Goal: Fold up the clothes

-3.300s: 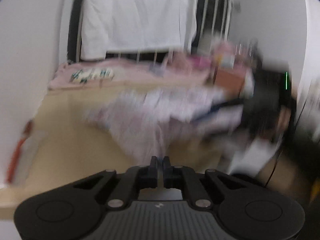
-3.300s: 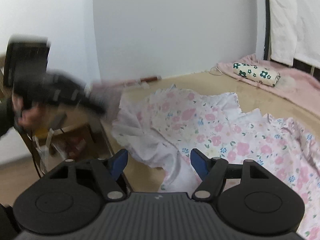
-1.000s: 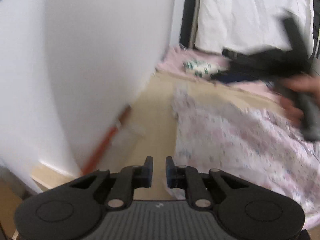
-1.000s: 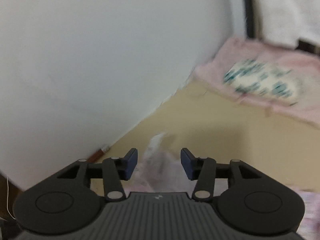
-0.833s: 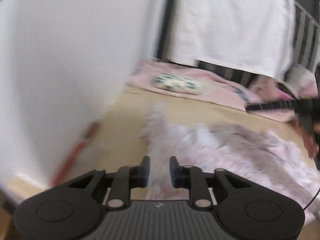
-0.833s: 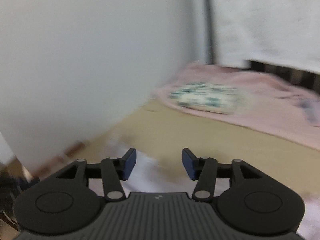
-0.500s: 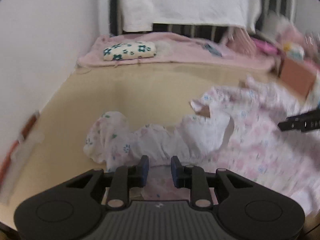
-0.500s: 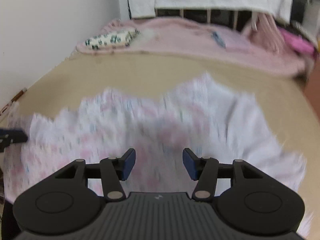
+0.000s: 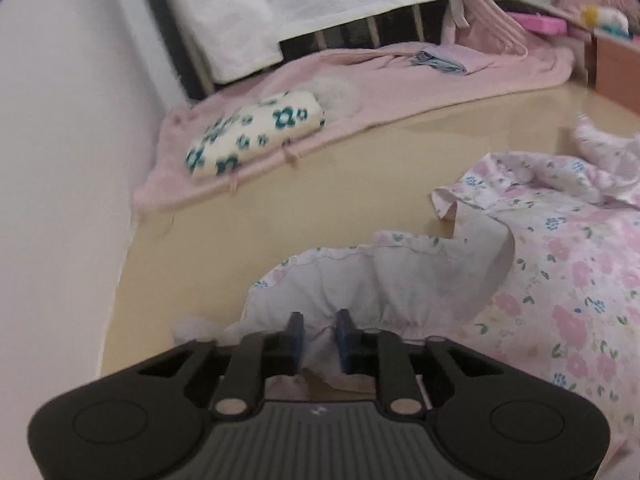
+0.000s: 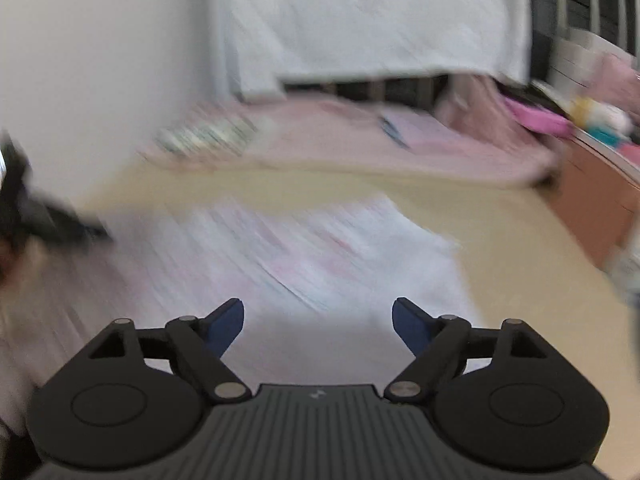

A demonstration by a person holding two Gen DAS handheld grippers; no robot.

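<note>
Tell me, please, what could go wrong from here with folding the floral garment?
The left claw pinches only a thin, gathered frill of the floral garment, so the cloth might slip out when pulled. The right claw, whose jaws have just been opening, is empty above the fabric; a lone pull may bunch it.

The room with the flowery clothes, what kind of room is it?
Probably a bedroom. A pink blanket and a flowery pillow lie by a railed bed frame, and a floral garment is spread out for folding.
</note>
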